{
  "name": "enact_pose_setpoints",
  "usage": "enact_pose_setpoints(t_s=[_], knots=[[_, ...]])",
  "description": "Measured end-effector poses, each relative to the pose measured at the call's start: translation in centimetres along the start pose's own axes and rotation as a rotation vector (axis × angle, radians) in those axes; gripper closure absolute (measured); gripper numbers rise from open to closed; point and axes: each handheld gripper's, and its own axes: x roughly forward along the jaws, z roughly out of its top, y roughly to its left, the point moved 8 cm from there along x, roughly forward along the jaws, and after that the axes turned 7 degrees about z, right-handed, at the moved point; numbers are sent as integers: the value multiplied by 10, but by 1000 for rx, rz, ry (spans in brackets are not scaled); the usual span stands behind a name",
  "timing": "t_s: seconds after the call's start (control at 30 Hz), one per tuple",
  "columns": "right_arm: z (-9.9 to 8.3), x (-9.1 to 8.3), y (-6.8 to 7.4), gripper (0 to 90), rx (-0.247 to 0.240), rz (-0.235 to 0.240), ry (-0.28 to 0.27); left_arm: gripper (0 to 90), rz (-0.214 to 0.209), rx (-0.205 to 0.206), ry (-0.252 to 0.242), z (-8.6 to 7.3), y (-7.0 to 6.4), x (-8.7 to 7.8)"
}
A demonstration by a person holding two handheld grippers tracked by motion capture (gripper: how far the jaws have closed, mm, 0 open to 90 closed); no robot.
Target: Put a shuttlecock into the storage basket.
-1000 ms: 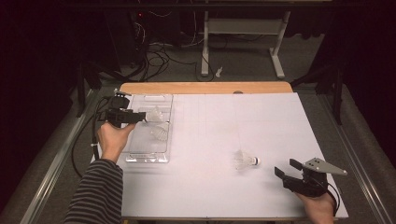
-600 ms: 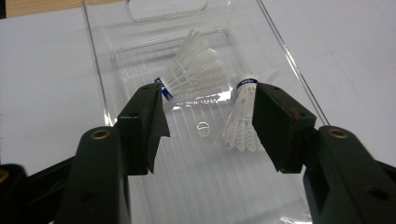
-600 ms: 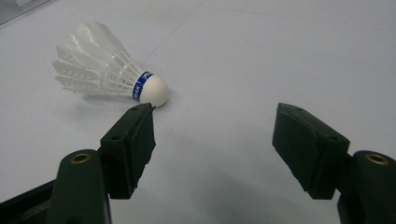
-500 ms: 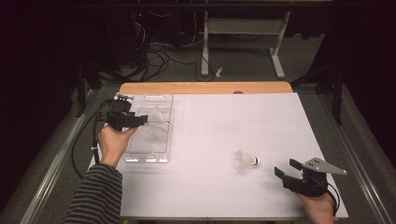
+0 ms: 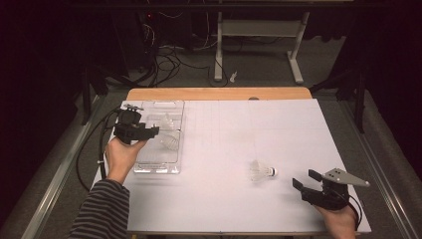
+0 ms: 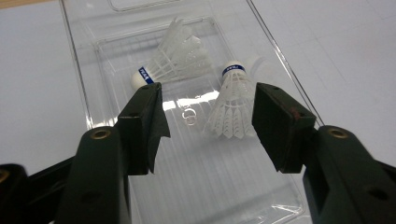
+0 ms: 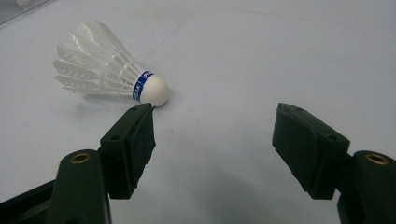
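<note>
White shuttlecock (image 7: 112, 79) lies just ahead of your right gripper (image 7: 215, 130), jaws spread for its cork, while your left gripper (image 6: 208, 112) hangs empty, jaws apart, over the clear tray (image 6: 84, 93).

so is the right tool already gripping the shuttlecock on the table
No, the right tool is open and empty, with the shuttlecock lying on the white table just beyond its left jaw.

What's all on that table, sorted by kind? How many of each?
Shuttlecocks: 3, two in the tray and one loose on the white table
Clear plastic tray: 1
Hand-held grippers: 2, left gripper and right gripper, both open
Total: 6
</note>
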Motion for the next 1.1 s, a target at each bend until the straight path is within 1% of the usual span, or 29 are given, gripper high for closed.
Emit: enact_pose_setpoints(t_s=[0.13,0.43,0.53,1.1], knots=[[0,0,0,305,0,0,-1,444,-12,8,1,-2,-3,-3],[0,0,0,305,-2,2,1,444,-38,4,5,-9,-8,-9],[0,0,1,305,-2,2,1,443,-42,11,8,-11,-8,-11],[0,0,1,305,-3,3,2,434,-61,4,14,-22,-9,-18]])
